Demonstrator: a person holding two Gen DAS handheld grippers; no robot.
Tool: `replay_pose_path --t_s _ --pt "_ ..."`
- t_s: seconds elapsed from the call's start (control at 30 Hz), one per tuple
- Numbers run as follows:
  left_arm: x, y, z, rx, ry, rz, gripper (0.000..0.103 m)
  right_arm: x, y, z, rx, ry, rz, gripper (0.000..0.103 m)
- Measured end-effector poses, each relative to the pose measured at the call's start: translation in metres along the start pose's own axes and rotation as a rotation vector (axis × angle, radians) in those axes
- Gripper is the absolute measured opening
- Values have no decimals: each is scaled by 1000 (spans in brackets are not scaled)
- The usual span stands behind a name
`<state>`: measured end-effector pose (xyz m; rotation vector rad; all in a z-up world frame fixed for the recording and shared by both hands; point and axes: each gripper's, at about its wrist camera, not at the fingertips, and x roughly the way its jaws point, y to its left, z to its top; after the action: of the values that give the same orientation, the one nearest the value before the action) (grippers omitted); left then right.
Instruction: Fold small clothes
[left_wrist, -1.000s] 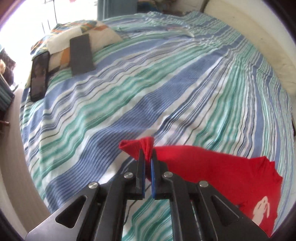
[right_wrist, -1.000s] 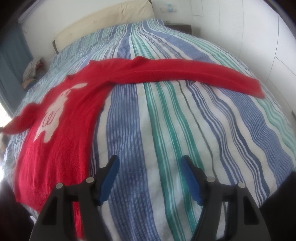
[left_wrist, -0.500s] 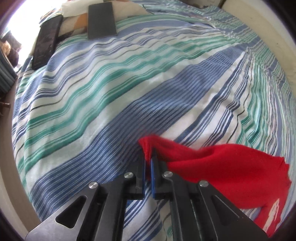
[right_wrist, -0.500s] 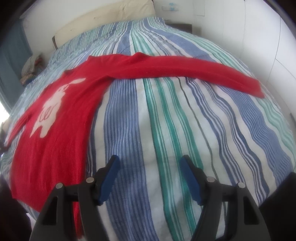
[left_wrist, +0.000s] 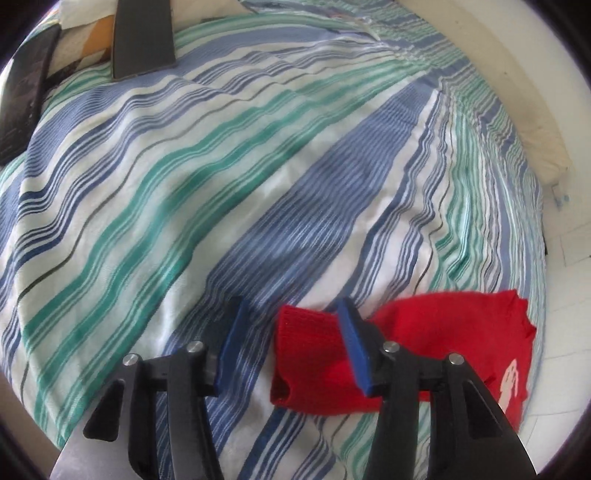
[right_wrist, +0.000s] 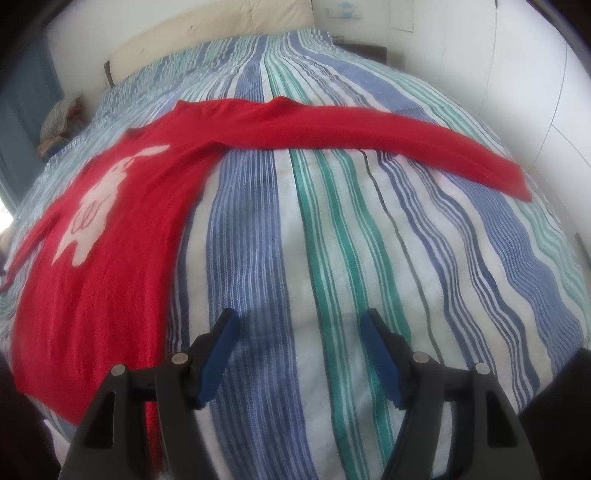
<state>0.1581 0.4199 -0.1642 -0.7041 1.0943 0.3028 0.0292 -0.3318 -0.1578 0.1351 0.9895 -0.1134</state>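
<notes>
My left gripper (left_wrist: 291, 343) is standing with its jaws apart; they have just been opening, and the red cuff (left_wrist: 306, 354) is lying between the blue pads (left_wrist: 231, 343), close against the right pad and clear of the left one, so I am gripping nothing. The cuff is resting on the striped bedspread (left_wrist: 221, 177) just ahead of the fingers, and the rest of the sweater (left_wrist: 443, 332) is spreading away to the right of that gripper. Farther ahead and to the left, a dark flat slab (left_wrist: 142, 37) is lying on a patterned pillow (left_wrist: 85, 44), with a second dark slab (left_wrist: 26, 88) at the far left edge.

My right gripper (right_wrist: 299, 358) is hanging open over bare bedspread (right_wrist: 332, 258), nothing between its pads. The sweater's body (right_wrist: 96, 280), with a pale animal figure (right_wrist: 96, 210) on it, is lying flat to the left of that gripper. Beyond the fingers, one sleeve (right_wrist: 369, 136) is stretching straight across the bed to the right, its end (right_wrist: 513, 181) well out to the right. Past that I am seeing a cream headboard (right_wrist: 207, 33) against the wall.
</notes>
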Motion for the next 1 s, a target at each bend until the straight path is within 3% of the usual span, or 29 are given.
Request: replay_pose_path --t_s 0.03,0.07,0.1,0.17,0.23,0.37,0.5,0.6,0.67,0.73,0.87,1.0 --pt "3 -5 -3 30 18 -32 22 0 0 0 -2 -1 -2 68" --pt "6 -12 -6 79 39 -55 8 -1 0 0 -4 -1 -5 68" --pt "3 -22 -11 145 30 -32 5 -1 1 0 -6 0 -7 68" --pt "-5 -38 -18 258 -42 105 4 0 1 0 -9 2 -9 68" --pt "-15 -37 -18 249 -121 214 3 -1 1 -1 -10 1 -11 68" --pt "-22 -18 -9 122 -173 248 3 -1 1 -1 -16 2 -16 68" --pt "-4 -18 -14 151 -146 313 4 0 3 -2 -25 3 -19 68" --pt "0 -16 -17 123 -135 319 14 0 3 -2 -21 6 -20 68" --pt "-11 -11 -18 74 -128 272 29 1 3 -2 -19 8 -20 68" --pt "-27 -10 -22 62 -152 236 55 1 3 -2 -19 7 -20 68" --pt "-50 -25 -37 143 -189 200 66 2 3 -2 -20 8 -17 69" --pt "-29 -37 -72 216 -130 243 79 3 3 1 -11 10 0 69"
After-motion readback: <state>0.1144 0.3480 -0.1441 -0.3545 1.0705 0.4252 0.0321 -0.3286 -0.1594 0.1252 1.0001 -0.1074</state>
